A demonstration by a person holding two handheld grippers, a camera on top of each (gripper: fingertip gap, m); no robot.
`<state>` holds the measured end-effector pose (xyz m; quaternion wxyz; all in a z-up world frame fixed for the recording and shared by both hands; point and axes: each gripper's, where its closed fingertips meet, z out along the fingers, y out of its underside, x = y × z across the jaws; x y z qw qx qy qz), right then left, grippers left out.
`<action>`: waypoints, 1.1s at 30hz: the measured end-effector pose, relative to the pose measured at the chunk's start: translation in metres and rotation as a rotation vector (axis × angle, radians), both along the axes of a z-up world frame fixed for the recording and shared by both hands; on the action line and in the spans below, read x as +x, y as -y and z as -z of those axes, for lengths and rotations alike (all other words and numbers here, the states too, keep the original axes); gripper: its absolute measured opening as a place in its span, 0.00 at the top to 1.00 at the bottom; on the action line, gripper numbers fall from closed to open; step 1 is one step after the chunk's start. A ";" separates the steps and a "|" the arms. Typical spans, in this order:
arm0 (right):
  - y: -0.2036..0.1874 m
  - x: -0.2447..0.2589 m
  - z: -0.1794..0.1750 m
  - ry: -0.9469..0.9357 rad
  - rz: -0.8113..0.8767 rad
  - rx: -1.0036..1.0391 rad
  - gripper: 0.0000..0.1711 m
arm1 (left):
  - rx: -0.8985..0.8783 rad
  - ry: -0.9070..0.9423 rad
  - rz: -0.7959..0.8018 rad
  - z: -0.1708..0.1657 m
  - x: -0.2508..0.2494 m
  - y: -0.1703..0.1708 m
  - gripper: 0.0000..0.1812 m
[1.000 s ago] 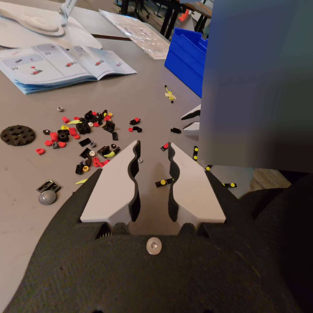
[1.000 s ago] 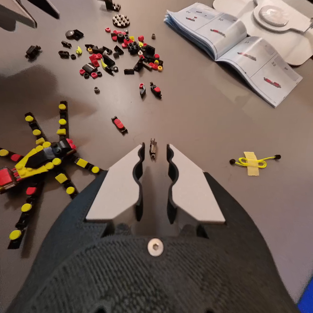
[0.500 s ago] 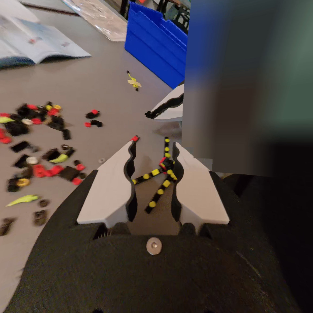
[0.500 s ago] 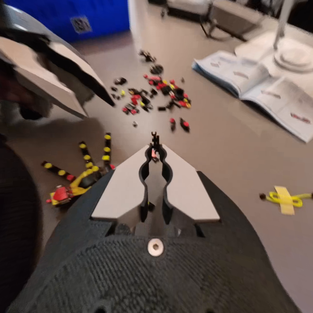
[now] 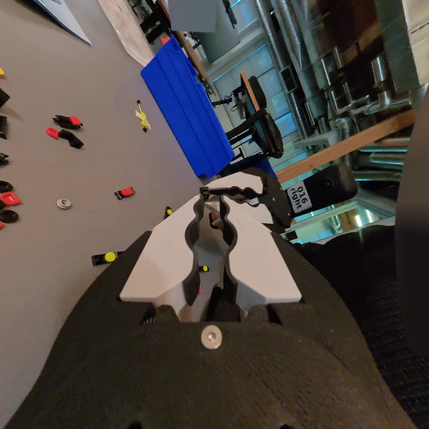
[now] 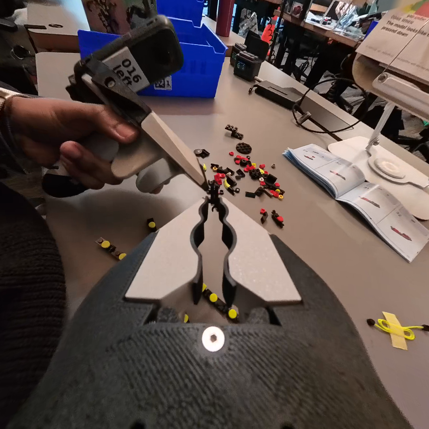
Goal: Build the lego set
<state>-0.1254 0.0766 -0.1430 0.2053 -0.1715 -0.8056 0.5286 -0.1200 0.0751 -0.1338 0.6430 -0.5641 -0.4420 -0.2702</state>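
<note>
My right gripper [image 6: 213, 200] is shut on a small black lego piece [image 6: 213, 193] and holds it upright above the grey table [image 6: 313, 267]. My left gripper [image 5: 210, 200], held by a hand [image 6: 69, 139], comes in from the upper left in the right wrist view [image 6: 204, 185]. Its jaws are drawn in to a narrow gap at the piece's upper end [image 5: 204, 191]. Black legs with yellow studs [image 6: 111, 248] of the spider model lie on the table below both grippers, mostly hidden. One leg shows in the left wrist view [image 5: 104, 257].
A pile of loose red, black and yellow pieces [image 6: 250, 174] lies beyond the grippers. An open instruction booklet [image 6: 348, 185] and a white lamp base [image 6: 390, 167] are at the right. A blue bin [image 6: 197, 58] stands at the back. A taped yellow string [image 6: 394, 329] lies near right. My left and right fingertips are right by each other.
My right gripper shut on the black piece and lifted it off the table. My left gripper swung right, rose, and narrowed from open onto the piece's top end.
</note>
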 end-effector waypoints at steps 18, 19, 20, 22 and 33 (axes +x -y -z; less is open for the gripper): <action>0.007 0.020 -0.018 0.365 -0.162 -0.355 0.87 | 0.004 -0.133 0.134 -0.011 0.011 0.008 0.98; 0.007 0.027 -0.019 0.444 -0.226 -0.398 0.87 | -0.006 -0.144 0.165 -0.010 0.015 0.007 0.98; 0.007 0.034 -0.020 0.511 -0.282 -0.426 0.89 | -0.011 -0.153 0.187 -0.009 0.017 0.007 0.98; 0.006 0.038 -0.020 0.569 -0.323 -0.454 0.92 | -0.006 -0.166 0.236 -0.010 0.024 0.005 0.98; 0.010 0.054 -0.014 0.579 -0.407 -0.379 0.97 | -0.005 -0.185 0.363 -0.011 0.046 -0.001 0.98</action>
